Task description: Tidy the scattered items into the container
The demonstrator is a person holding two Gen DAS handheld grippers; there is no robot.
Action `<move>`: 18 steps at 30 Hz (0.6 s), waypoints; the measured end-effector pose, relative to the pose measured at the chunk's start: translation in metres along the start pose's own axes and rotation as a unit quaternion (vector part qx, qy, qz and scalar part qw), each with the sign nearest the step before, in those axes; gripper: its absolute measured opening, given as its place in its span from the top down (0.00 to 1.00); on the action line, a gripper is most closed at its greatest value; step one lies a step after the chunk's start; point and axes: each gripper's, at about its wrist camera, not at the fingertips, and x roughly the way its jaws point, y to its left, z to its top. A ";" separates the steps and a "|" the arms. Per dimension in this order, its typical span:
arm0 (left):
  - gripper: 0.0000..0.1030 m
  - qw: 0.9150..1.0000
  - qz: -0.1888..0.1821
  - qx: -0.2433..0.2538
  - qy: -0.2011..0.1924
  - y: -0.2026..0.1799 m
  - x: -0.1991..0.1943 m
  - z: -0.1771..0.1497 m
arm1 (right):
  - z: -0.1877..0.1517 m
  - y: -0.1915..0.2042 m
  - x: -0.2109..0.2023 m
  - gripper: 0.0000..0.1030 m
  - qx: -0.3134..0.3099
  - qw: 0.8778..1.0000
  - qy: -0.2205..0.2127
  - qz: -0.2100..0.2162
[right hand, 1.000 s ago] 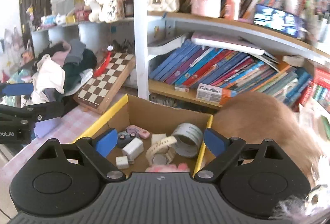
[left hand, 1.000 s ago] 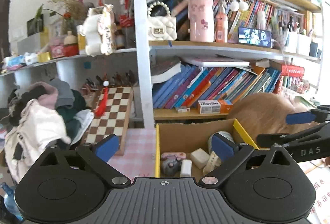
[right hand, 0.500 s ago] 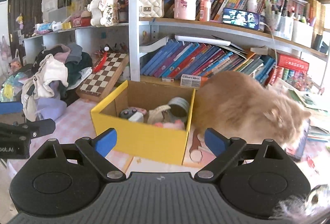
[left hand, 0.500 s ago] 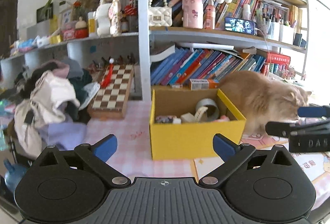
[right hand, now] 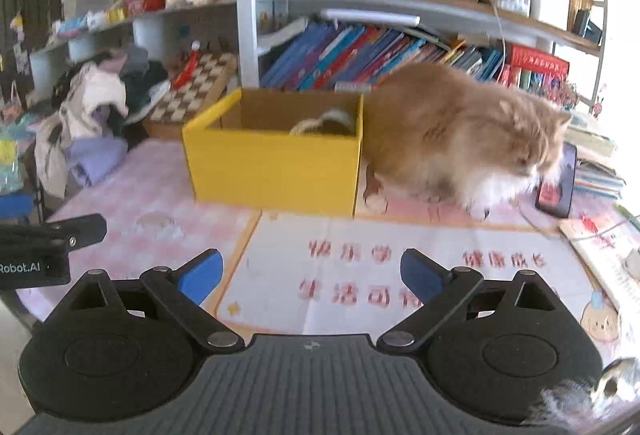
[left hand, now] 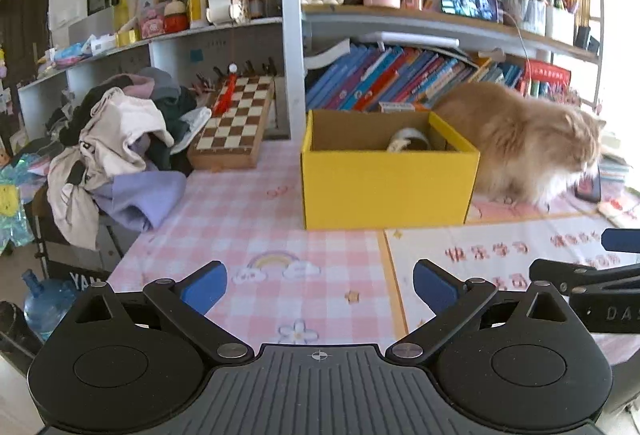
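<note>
Both tongs spread, empty, held low over table short of box.

Left tongs (left hand: pixel 320 285) and right tongs (right hand: pixel 311 275) gripping nothing. Box (left hand: pixel 384 187) upright mid-table; tape roll (left hand: pixel 410 143) and perhaps more inside, rim hiding the rest. No loose items seen on cloth. Cat (right hand: pixel 460 139) crowding box's right side; clothes (left hand: pixel 108 139) heaped left.

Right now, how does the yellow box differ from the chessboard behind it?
The yellow box is plain yellow; the chessboard is wood with brown and cream checks. The box stands open-topped with things inside; the chessboard is a flat closed case with a red item on top. The box sits level on the table; the chessboard lies tilted. Both are rectangular.
</note>
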 end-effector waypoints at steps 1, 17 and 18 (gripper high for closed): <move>0.02 1.000 0.001 0.003 0.002 -0.002 0.000 -0.003 | -0.004 0.002 0.000 0.07 -0.002 1.000 0.004 0.000; 0.00 1.000 0.006 0.014 0.017 -0.013 -0.003 -0.019 | -0.018 0.000 -0.003 0.00 0.005 1.000 0.015 -0.017; 0.00 1.000 0.006 0.013 0.018 -0.013 -0.002 -0.019 | -0.018 0.000 -0.002 0.00 0.006 1.000 0.016 -0.017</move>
